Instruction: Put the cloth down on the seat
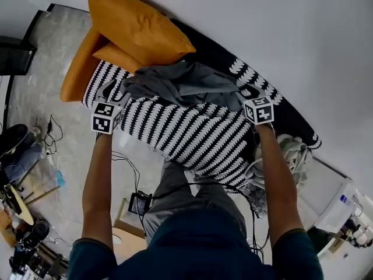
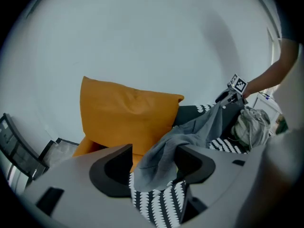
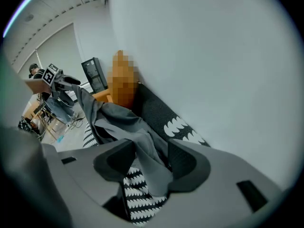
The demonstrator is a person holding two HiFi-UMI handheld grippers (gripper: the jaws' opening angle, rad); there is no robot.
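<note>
A grey cloth [image 1: 186,85] lies bunched across the back of the black-and-white patterned seat [image 1: 186,136]. My left gripper [image 1: 111,93] is at the cloth's left end and my right gripper [image 1: 247,93] at its right end. In the left gripper view the jaws of the left gripper [image 2: 154,152] stand wide apart, and a cloth corner [image 2: 164,153] hangs loosely between them against the right jaw. In the right gripper view the right gripper [image 3: 149,152] is open too, and a fold of cloth [image 3: 142,144] droops between its jaws without being pinched.
Two orange cushions [image 1: 131,25] lean at the seat's left end, just beyond the cloth. A pale bundle of fabric [image 1: 294,153] sits at the right end. A white wall runs behind the seat. Cables and clutter [image 1: 23,185] cover the floor at left.
</note>
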